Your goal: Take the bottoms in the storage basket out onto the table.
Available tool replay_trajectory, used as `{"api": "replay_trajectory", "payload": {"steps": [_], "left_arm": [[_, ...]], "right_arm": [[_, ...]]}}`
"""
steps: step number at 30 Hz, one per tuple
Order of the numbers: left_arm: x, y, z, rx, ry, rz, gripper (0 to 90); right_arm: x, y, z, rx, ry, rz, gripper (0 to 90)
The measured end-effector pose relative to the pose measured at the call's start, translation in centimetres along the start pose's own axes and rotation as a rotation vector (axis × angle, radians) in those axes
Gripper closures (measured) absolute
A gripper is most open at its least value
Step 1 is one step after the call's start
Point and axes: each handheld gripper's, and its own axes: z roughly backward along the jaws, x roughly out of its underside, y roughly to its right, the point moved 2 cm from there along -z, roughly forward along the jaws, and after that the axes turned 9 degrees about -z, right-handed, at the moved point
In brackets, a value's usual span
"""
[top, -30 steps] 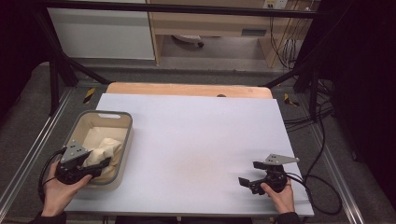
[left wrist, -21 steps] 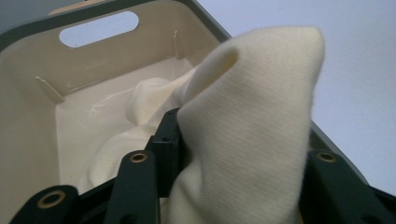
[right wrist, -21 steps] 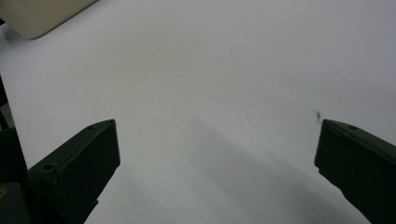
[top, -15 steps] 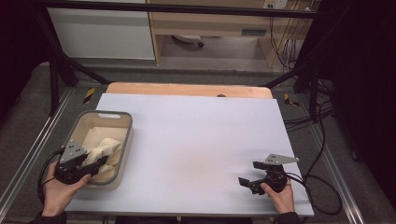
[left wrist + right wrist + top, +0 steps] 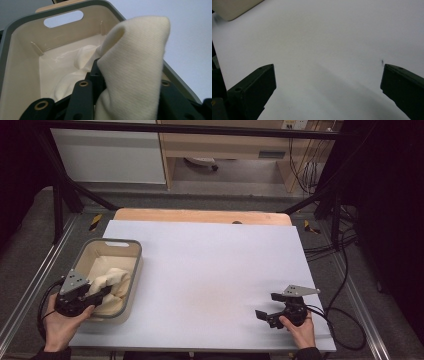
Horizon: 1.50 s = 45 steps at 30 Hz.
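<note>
Cream woven cloth (image 5: 135, 70), soft and crumpled, is seen lying inside a beige rectangular plastic bin with a grey rim (image 5: 131, 243), which stands on the left part of the white tabletop (image 5: 210, 270). One fold of the cloth is raised above the rest and is clamped between the fingers of the left gripper (image 5: 102, 292); these fingers have just been closing, with the fold between them. In the left gripper view the pinched fold rises from the black fingers (image 5: 82, 97) and stands in front of the bin's right wall, while the remainder of the cloth lies on the bin floor. A slot handle is noted in the bin's far wall. The left gripper is held at the bin's near end by the person's left hand (image 5: 62, 327). The right gripper (image 5: 264, 316) is held low over the tabletop near its front right corner, well apart from the bin; its fingers (image 5: 253, 90) are spread wide, with bare white surface between them. A strip of pale wood (image 5: 200, 215) shows beyond the far edge of the white surface.
</note>
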Motion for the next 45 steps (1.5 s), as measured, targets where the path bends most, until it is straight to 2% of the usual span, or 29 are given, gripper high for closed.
{"api": "replay_trajectory", "payload": {"steps": [27, 45], "left_arm": [[-0.3, -0.9, 1.0, -0.024, 0.038, 0.025, 65.6], [-0.7, -1.4, 1.6, -0.039, 0.081, 0.046, 65.8]], "right_arm": [[0.0, 0.0, 0.0, 0.0, 0.002, 0.0, 0.5], [0.0, 0.0, 0.0, 0.0, 0.003, 0.001, 0.5]]}}
